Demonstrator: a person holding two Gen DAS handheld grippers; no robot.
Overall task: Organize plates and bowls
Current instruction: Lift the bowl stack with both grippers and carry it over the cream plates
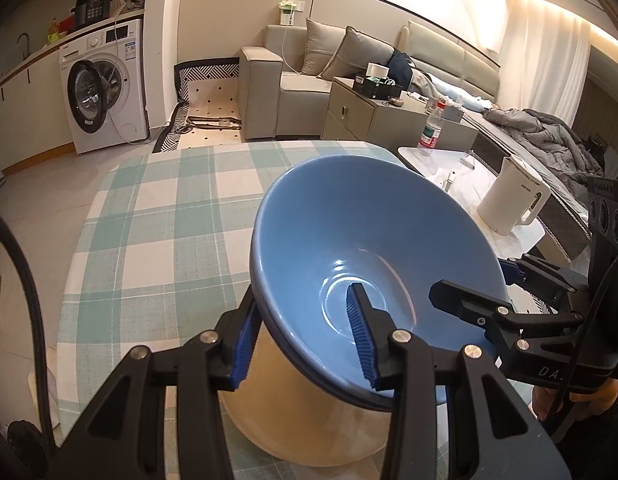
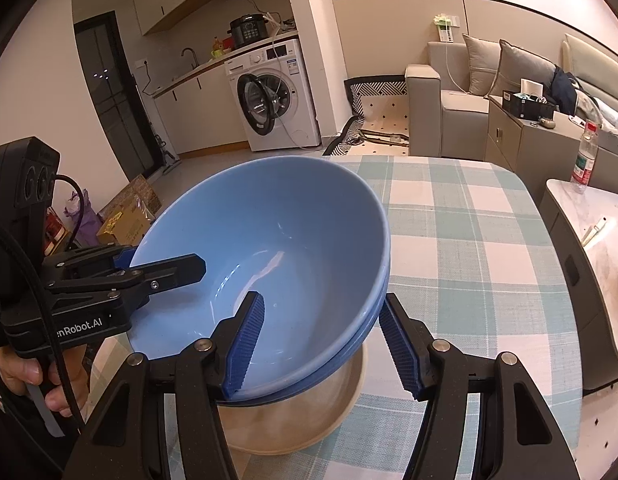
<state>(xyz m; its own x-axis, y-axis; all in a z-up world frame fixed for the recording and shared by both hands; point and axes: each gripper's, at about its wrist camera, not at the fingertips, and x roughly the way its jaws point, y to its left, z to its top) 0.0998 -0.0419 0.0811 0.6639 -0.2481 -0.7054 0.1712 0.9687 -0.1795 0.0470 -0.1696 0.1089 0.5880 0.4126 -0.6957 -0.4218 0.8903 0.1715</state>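
We have each gripper astride the rim of the blue bowl (image 1: 373, 264) from opposite sides: on the left gripper (image 1: 303, 344) one blue pad sits inside the bowl and the other outside its wall, the jaws partly closed and, as far as we can judge, pinching the rim; on the right gripper (image 2: 323, 346) the inner pad lies against the inside wall while the outer pad appears to stand a little off the outside, so we cannot tell whether that one truly grips. The rim shows a double edge in both views (there look to be two blue bowls nested, though we cannot be sure). The bowl sits tilted in the mouth of a cream bowl (image 2: 305, 412) that stands on the checked table (image 1: 161, 208) — its mouth faces up and leans towards the far edge of the table, the near rim lower and closest to our jaws, the far rim raised. Being round, it has no real long axis; its axis of symmetry leans away from us instead of standing upright. As for progress, we judge the stacking well under way: the blue ware is gathered above the cream bowl but not seated level in it. What seems left is to settle it flat and let go — no plates appear in either view, so we cannot say how that part stands. Beyond the table are a white kettle (image 1: 513, 200) on a side table and a washing machine (image 2: 275, 96).
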